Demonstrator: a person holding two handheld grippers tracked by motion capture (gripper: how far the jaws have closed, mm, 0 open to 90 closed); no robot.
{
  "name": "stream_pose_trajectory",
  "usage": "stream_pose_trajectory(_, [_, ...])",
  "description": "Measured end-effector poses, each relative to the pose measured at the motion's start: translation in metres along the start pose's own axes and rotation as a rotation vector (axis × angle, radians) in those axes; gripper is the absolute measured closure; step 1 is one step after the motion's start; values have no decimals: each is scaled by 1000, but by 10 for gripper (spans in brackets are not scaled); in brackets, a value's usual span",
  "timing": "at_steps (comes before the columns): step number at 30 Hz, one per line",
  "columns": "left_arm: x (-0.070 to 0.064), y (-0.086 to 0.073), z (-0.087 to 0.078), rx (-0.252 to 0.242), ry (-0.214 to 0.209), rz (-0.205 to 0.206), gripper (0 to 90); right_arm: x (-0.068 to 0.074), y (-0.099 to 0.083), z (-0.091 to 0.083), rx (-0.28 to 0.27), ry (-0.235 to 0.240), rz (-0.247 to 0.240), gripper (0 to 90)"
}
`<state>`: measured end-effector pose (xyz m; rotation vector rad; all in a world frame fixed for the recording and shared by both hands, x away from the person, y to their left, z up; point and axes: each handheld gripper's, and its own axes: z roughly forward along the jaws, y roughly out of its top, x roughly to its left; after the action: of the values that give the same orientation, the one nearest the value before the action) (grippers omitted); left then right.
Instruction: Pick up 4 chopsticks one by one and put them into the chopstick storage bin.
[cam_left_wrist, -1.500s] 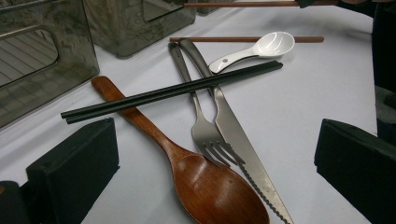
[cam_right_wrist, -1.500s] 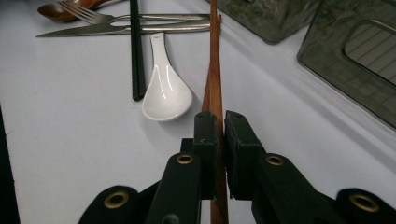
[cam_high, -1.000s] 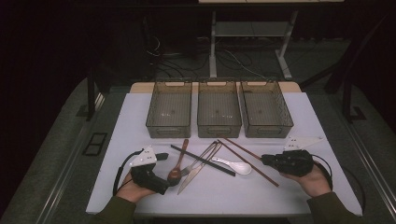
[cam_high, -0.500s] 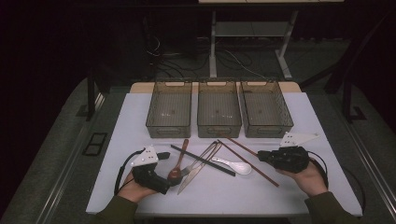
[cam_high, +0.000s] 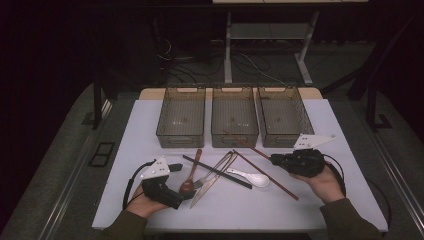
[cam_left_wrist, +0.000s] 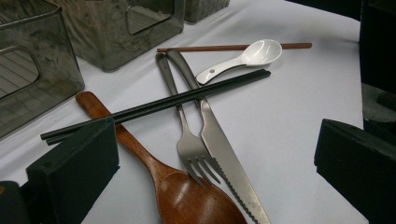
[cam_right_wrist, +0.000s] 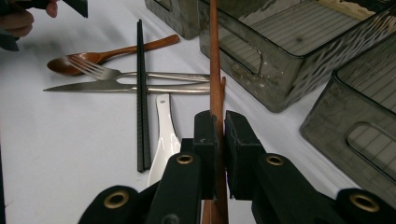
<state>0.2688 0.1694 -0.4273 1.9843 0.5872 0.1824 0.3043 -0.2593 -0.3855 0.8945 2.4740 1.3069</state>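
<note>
Right gripper (cam_right_wrist: 217, 126) clamped on brown chopstick (cam_high: 245, 142), lifted, tip toward middle bin (cam_high: 234, 136). Left gripper (cam_left_wrist: 210, 172) wide open over wooden spoon (cam_left_wrist: 187, 198), holding nothing. Risk: thin smooth stick pivoting in flat pads, snagging bin rim. Second brown stick (cam_high: 272, 176) flat on table beside glossy ceramic spoon (cam_high: 251, 177); steel fork, knife.

A staged recording room rather than a kitchen: a plain white surface (cam_high: 320, 200) stands alone on grey floor under dark surroundings, three identical smoky plastic bins (cam_high: 234, 116) lined up on it, with loose cables (cam_high: 250, 62) and a bare metal frame (cam_high: 270, 35) behind.
</note>
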Motion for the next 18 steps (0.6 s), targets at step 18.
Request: stream_pose_trajectory(18, [-1, 0, 0, 5, 5, -5, 0, 0, 18, 13, -12, 9, 0, 838])
